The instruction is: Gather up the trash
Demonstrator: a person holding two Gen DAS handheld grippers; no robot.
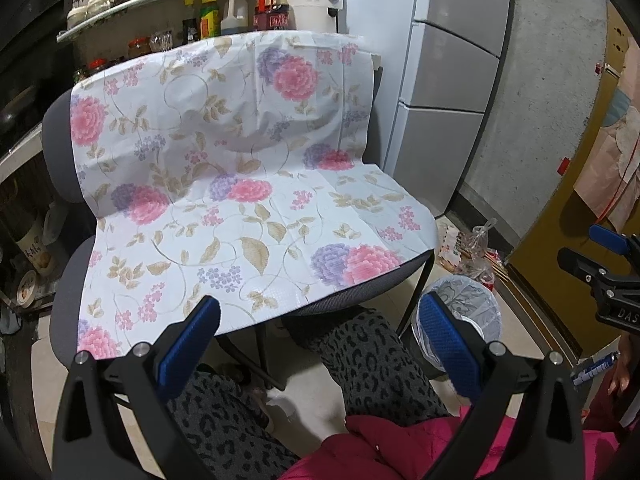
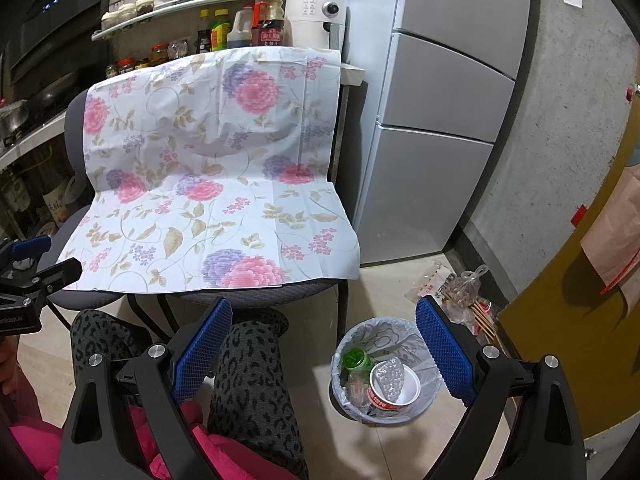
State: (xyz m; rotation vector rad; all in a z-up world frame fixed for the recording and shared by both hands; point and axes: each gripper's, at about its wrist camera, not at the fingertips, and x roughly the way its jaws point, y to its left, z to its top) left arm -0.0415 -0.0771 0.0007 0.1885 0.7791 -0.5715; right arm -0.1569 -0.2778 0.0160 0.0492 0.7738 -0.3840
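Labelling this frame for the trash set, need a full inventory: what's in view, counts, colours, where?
chair: 1, grey, centre.
floral cloth: 1, white with pink and purple flowers, draped over chair back and seat.
trash bin: 1, clear-lined, on floor right of chair.
paper bowl: 1, red and white, in bin.
green cup: 1, in bin.
plastic bags: several, clear, on floor behind bin, with wooden skewers.
fridge: 1, grey, right of chair.
white appliance: 1, behind chair.
bottles and jars: many, on shelves behind chair.
left gripper: blue fingers, open, empty.
right gripper: blue fingers, open, empty.
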